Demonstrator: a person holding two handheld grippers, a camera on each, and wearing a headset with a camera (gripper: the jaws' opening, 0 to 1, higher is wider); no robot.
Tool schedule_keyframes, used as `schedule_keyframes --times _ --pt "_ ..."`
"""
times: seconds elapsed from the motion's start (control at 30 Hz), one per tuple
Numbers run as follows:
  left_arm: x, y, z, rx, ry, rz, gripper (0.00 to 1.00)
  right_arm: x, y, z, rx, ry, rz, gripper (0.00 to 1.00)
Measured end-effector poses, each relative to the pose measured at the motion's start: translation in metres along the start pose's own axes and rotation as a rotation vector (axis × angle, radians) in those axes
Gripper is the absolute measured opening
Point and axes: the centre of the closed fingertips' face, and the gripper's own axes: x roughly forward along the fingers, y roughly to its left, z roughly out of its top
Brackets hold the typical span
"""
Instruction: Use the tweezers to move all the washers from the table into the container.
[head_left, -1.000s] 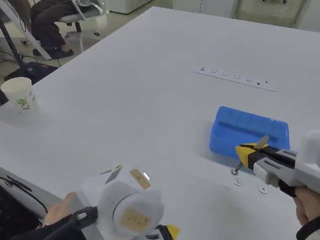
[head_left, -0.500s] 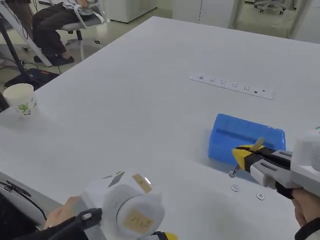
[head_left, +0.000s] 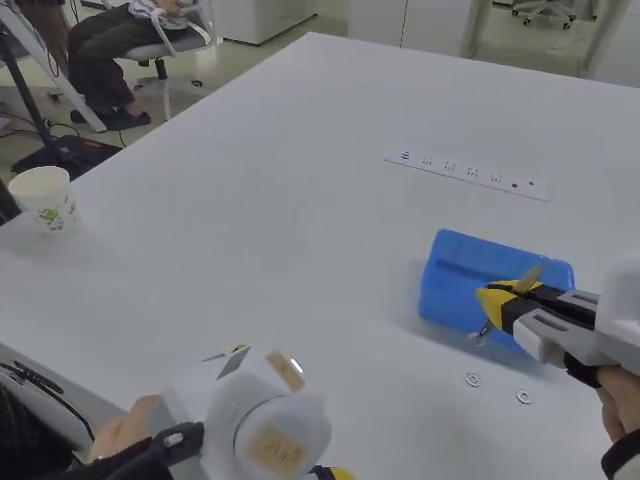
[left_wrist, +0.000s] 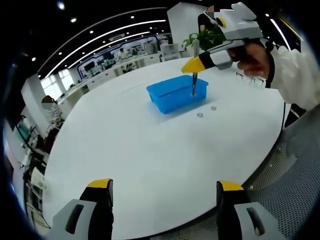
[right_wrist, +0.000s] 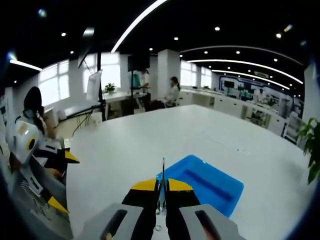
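The right gripper (right_wrist: 162, 186) has its yellow-tipped jaws pressed together on the slim metal tweezers (right_wrist: 163, 172), whose points hang down at the near edge of the shallow blue plastic rectangular container (head_left: 500, 270). Whether a washer sits in those points is too small to tell. Just beside the container on the white table (head_left: 300, 220) lie two small flat silver metal washers (head_left: 473, 380), close together and apart from the container wall. They look thin, light and hard, and probably slippery against steel tips. Since they lie flat, the likely hold is across the ring, one point through the hole and one outside the rim, with a firm squeeze so the washer does not flick away. The left gripper (left_wrist: 162, 192) hangs well apart over the table's near edge, jaws spread and holding nothing.
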Motion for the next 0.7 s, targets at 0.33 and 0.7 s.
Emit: schedule_keyframes --times 0.33,0.7 --pt "0.0 0.002 -0.001 -0.001 0.003 0.007 0.86 0.009 -0.027 0.014 -0.022 -0.025 -0.04 0.01" --pt "0.001 0.002 -0.003 -0.005 0.018 0.006 0.86 0.028 -0.044 0.012 -0.002 -0.032 -0.066 0.02"
